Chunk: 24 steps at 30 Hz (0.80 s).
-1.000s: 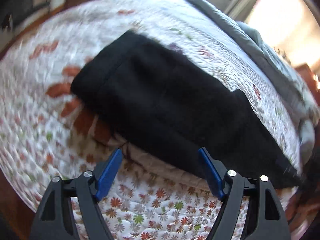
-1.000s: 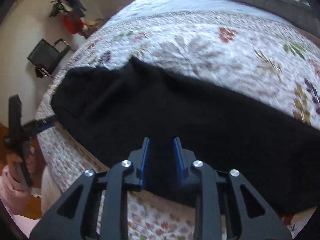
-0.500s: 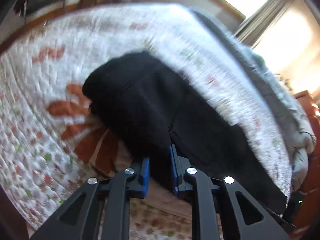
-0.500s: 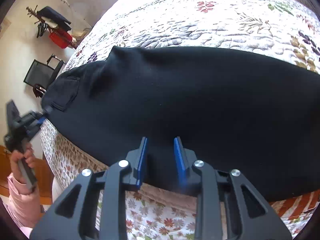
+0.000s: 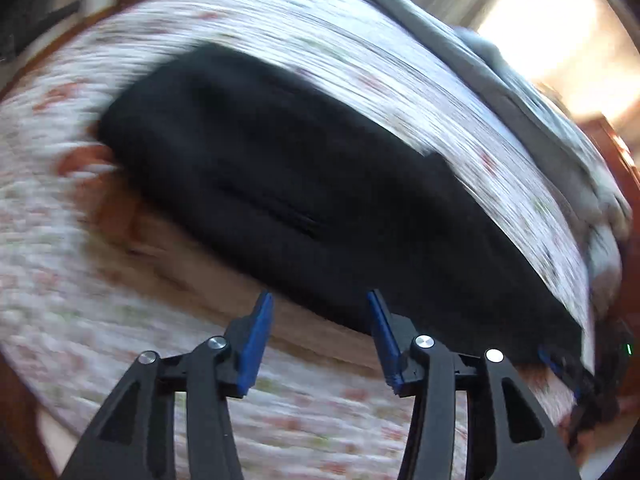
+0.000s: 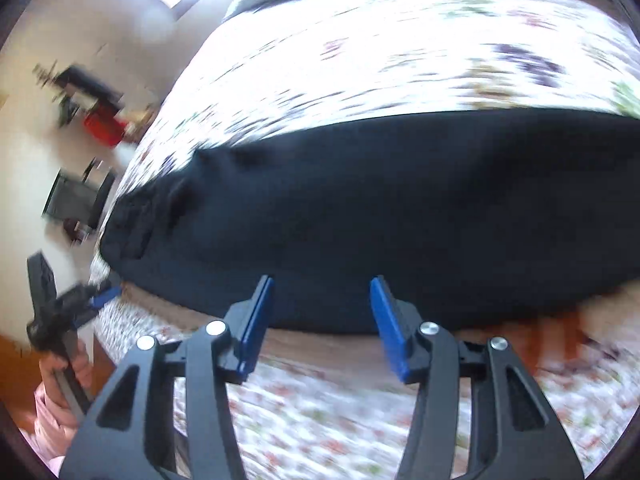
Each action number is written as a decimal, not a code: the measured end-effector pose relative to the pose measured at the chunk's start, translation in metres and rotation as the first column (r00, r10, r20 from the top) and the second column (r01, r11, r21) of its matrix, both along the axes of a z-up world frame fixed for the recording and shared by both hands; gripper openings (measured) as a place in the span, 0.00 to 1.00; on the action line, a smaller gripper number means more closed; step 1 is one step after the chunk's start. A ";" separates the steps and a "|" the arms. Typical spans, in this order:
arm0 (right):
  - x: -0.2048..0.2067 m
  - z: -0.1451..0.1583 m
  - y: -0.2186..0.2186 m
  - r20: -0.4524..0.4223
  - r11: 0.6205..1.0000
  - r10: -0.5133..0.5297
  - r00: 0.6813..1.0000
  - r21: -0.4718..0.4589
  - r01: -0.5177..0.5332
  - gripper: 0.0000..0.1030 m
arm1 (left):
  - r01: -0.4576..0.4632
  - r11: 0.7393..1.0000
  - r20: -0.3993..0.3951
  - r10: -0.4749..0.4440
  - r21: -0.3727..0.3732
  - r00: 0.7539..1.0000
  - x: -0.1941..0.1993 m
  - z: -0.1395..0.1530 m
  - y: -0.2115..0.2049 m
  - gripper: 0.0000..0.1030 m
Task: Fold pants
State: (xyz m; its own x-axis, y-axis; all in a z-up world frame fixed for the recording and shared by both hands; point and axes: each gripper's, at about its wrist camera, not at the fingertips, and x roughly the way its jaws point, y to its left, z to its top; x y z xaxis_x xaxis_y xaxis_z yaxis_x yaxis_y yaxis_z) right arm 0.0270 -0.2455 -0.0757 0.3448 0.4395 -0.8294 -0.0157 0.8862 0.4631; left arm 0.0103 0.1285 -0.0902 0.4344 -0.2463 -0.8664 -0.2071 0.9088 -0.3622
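on the floral quilt (image 5: pixel 304 432) the black pants (image 5: pixel 304 184) lie folded lengthwise, and with both the left gripper (image 5: pixel 320 308) and right gripper (image 6: pixel 322 294) just opened and empty at the near edge, each should regrip an end squarely before folding across.

Both claws, left (image 5: pixel 318 300) and right (image 6: pixel 320 286), newly opened off the pants' (image 6: pixel 360 208) near edge.

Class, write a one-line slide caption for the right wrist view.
Open right gripper poised at the near edge of black pants on a floral quilt.
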 end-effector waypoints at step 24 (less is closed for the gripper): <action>0.000 -0.004 -0.300 -0.015 0.858 -0.513 0.858 0.004 0.513 0.08 | 0.314 0.948 -0.006 -0.315 0.049 0.949 0.075 -0.031 -0.181 0.59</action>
